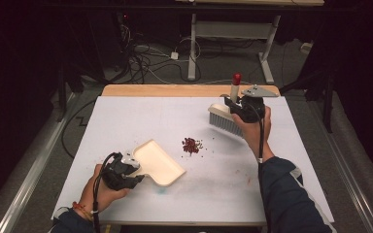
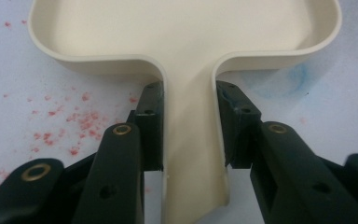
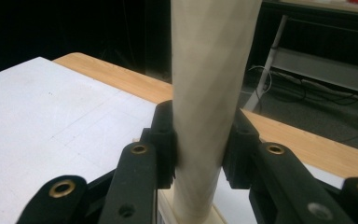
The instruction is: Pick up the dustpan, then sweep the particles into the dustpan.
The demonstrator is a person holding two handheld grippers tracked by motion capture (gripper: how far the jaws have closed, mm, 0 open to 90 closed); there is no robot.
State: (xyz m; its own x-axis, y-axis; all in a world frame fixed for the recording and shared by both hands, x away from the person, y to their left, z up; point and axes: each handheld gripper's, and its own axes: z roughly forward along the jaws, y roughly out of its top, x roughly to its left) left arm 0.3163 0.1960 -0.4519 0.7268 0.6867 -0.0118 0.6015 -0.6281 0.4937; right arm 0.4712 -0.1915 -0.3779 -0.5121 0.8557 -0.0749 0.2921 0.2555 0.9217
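A cream dustpan (image 1: 159, 163) lies on the white table sheet (image 1: 126, 121) at front left. My left gripper (image 1: 135, 171) is shut on its handle; in the left gripper view the jaws press both sides of the dustpan handle (image 2: 189, 140). A brush with grey bristles (image 1: 226, 121) and a red-tipped cream handle (image 1: 235, 86) stands at the right. My right gripper (image 1: 238, 104) is shut on that handle, seen close up as a cream brush handle (image 3: 207, 93) between the jaws. A small pile of red bits (image 1: 191, 145) lies between dustpan and brush.
A wooden tabletop edge (image 1: 175, 90) shows beyond the white sheet. Red stains (image 2: 70, 126) speckle the sheet beside the dustpan handle. Cables and a metal desk frame (image 1: 193, 43) are on the floor behind the table.
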